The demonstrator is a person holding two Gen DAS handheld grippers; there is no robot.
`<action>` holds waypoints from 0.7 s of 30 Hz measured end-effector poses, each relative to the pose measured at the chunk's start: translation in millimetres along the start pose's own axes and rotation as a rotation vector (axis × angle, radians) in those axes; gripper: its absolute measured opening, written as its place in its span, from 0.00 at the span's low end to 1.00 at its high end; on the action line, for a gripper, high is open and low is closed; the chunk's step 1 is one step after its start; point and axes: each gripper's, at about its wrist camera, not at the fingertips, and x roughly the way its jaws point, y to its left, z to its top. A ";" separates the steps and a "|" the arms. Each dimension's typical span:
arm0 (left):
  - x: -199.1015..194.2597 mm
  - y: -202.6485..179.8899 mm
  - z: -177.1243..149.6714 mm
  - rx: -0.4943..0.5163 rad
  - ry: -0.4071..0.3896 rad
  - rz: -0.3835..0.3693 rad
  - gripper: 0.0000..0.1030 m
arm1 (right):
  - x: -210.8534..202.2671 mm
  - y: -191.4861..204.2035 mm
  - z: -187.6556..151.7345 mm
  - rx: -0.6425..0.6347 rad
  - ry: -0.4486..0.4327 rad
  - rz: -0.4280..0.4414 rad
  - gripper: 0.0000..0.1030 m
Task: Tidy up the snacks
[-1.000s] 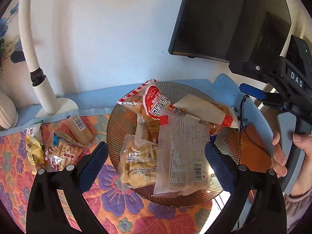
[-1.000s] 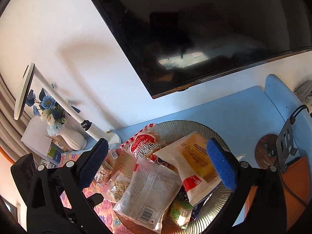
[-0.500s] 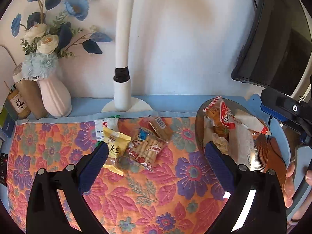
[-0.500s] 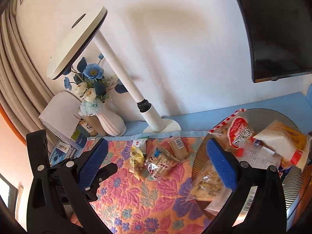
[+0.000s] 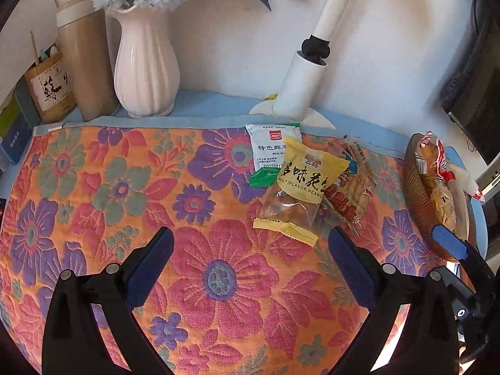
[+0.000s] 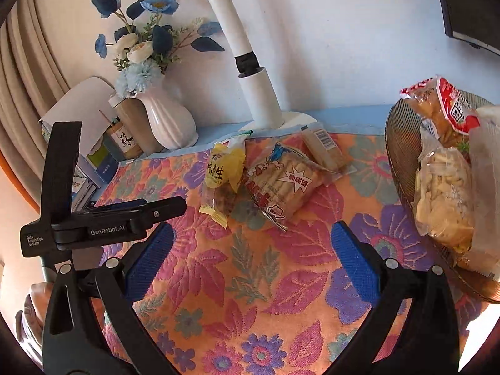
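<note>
Several snack packs lie on the flowered cloth (image 5: 125, 193): a yellow peanut pack (image 5: 300, 184), a white and green pack (image 5: 268, 153) and a clear biscuit pack (image 5: 350, 190). The peanut pack (image 6: 223, 172) and biscuit pack (image 6: 281, 184) also show in the right wrist view. A brown ribbed plate (image 5: 415, 193) at the right holds several more packs; its rim (image 6: 397, 143) shows in the right wrist view. My left gripper (image 5: 250, 265) is open and empty, just short of the peanut pack. My right gripper (image 6: 253, 262) is open and empty over the cloth, short of the biscuit pack.
A white vase (image 5: 145, 62) with blue flowers, a beige bottle (image 5: 87, 62) and a white lamp post (image 5: 307, 81) stand along the back wall. A dark screen (image 5: 475, 93) hangs at the right. The left gripper's body (image 6: 93, 218) shows left of my right gripper.
Both grippers swung left from the plate and came down toward the loose packs on the cloth. Both stayed open and empty.
</note>
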 end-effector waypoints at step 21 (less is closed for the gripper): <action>51.4 -32.1 2.5 0.149 -0.034 -0.015 0.44 | 85.8 -27.8 27.0 0.314 0.048 0.019 0.53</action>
